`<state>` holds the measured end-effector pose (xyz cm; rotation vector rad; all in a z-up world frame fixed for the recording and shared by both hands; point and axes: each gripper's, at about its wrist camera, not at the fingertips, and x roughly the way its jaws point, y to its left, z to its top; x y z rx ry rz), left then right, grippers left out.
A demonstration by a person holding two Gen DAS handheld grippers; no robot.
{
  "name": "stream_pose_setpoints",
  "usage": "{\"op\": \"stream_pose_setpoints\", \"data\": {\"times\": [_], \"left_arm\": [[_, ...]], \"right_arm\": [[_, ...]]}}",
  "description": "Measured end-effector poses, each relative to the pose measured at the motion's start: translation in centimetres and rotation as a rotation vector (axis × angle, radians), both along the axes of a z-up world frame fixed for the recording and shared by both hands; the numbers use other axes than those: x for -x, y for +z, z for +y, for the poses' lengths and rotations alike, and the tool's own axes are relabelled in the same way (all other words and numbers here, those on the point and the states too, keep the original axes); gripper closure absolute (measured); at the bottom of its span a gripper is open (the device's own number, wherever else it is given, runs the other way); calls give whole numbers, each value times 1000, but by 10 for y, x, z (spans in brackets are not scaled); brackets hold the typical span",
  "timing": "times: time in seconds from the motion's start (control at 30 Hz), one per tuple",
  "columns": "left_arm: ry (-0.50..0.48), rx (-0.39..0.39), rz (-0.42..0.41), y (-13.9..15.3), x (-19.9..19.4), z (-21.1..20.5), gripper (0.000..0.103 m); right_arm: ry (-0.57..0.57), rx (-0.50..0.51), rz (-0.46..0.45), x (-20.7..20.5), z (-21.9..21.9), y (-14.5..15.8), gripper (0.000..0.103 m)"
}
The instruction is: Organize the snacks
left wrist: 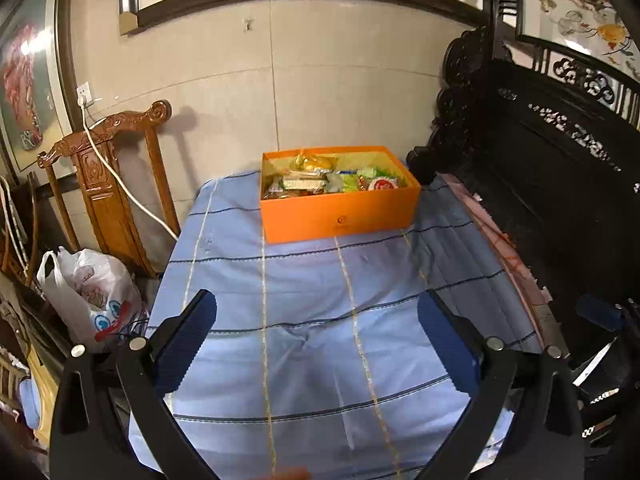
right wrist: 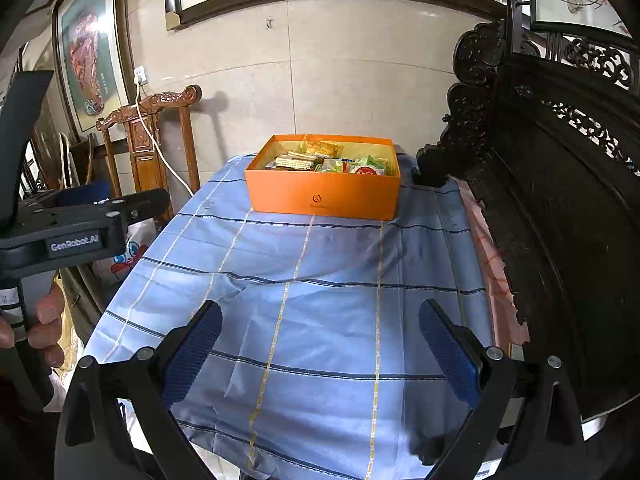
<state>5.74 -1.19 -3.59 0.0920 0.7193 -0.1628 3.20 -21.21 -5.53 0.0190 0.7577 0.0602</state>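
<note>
An orange box (left wrist: 340, 212) full of wrapped snacks (left wrist: 332, 180) stands at the far end of a table under a blue checked cloth (left wrist: 312, 320). It also shows in the right wrist view (right wrist: 324, 196), with the snacks (right wrist: 332, 162) inside. My left gripper (left wrist: 316, 316) is open and empty, low over the near part of the cloth, well short of the box. My right gripper (right wrist: 320, 324) is open and empty, also over the near cloth. The left gripper's body (right wrist: 76, 228) shows at the left of the right wrist view, held by a hand.
A carved dark wooden bench (left wrist: 552, 200) runs along the table's right side. A brown wooden chair (left wrist: 108, 176) with a white cable stands left of the table, and a white plastic bag (left wrist: 92, 292) sits on the floor beside it. A tiled wall is behind.
</note>
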Motion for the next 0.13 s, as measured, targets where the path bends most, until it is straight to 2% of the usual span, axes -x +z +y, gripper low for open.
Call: {"op": "stream_pose_setpoints", "data": {"times": [0.13], "left_arm": [[11, 4, 14, -1, -2, 1, 4]], "right_arm": [[-1, 1, -1, 0, 0, 0, 4]]}}
